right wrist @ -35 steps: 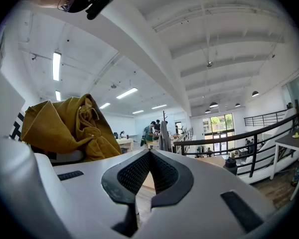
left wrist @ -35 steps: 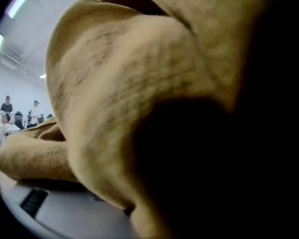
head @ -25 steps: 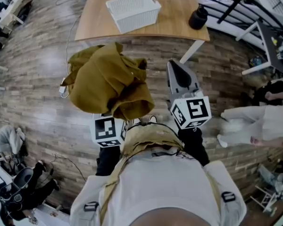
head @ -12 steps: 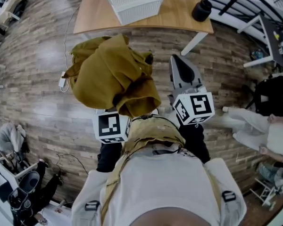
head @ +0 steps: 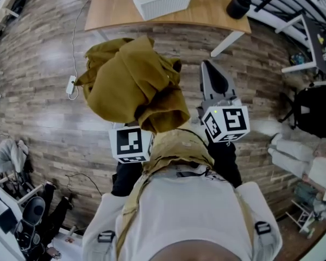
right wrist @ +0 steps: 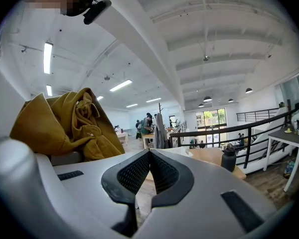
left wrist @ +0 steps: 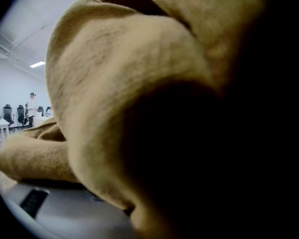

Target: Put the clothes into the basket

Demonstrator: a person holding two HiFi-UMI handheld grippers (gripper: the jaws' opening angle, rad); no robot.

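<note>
A bundled mustard-yellow garment (head: 133, 86) is carried above the wooden floor, draped over my left gripper. Only that gripper's marker cube (head: 130, 144) shows; its jaws are buried in the cloth. The same garment (left wrist: 114, 83) fills the left gripper view. To the right of the bundle, my right gripper (head: 209, 67) is held up, shut and empty. In the right gripper view, its pads (right wrist: 148, 153) meet, with the garment (right wrist: 65, 123) to their left. The white mesh basket (head: 163, 4) stands on the wooden table (head: 114, 12) ahead, cut by the top edge.
A black bottle (head: 239, 5) stands on the table's right end, above a white table leg (head: 228, 42). A white power strip (head: 71, 85) with a cable lies on the floor at left. At right are a black bag (head: 315, 110) and a person in white (head: 304, 162).
The table and basket have slid toward the top edge of the head view. The garment stays bundled on the left gripper. The person in white at right has shifted lower.
</note>
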